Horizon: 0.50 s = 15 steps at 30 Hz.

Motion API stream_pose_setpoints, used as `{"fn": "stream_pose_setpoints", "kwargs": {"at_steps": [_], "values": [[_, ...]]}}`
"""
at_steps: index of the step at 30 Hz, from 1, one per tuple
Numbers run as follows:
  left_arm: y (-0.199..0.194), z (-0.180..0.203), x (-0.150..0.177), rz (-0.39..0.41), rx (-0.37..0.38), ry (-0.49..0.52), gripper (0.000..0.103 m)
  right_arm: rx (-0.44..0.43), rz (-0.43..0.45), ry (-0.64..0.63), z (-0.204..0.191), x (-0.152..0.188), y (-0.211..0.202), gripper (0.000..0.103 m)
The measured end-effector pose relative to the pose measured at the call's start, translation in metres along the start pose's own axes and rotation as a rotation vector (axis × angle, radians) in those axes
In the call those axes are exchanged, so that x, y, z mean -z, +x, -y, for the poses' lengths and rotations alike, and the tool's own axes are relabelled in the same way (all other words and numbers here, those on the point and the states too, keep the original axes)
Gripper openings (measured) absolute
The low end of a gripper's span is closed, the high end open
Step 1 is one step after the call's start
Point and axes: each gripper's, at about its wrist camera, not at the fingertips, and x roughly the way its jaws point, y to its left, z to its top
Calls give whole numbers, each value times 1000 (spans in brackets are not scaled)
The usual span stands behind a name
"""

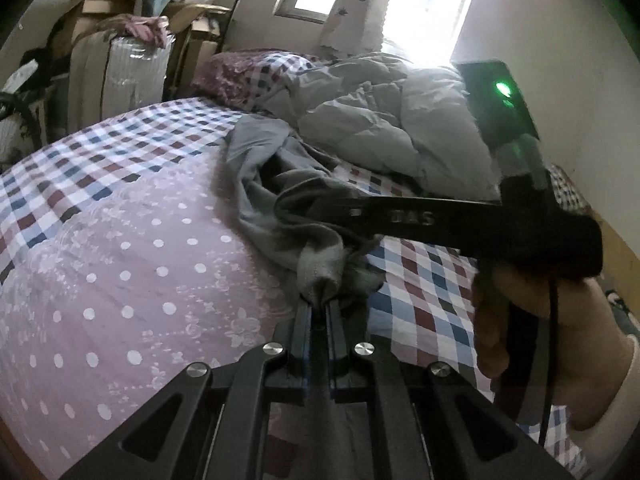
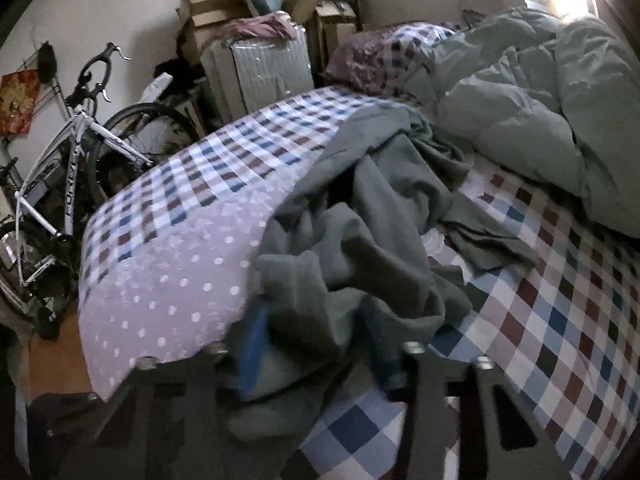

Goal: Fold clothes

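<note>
Grey garment [image 2: 360, 216] – checked and lilac polka-dot bedsheet [image 2: 168, 280] – pale green-grey duvet [image 2: 540, 92].

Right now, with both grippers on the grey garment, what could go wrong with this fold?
1. The left gripper pinches only a small bunched tip of the grey garment; it might slip out when pulled.
2. The garment is crumpled in layers, so the right gripper may catch several layers and fold in wrinkles.
3. It lies near the bed edge and might slide off.

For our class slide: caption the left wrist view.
Left claw shut on grey garment; right claw reaches into it on the checked bed.
</note>
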Motion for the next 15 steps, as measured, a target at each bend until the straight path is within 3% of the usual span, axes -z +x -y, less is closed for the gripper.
{"fn": "stream_pose_setpoints", "kwargs": {"at_steps": [1, 5, 15], "values": [[-1, -2, -1, 1, 1, -13, 5, 2, 5, 10, 2, 0, 0, 24], [-7, -10, -5, 21, 2, -58, 5, 23, 78, 77, 16, 2, -20, 9], [-27, 2, -18, 123, 11, -58, 5, 56, 266, 206, 54, 15, -103, 5]]}}
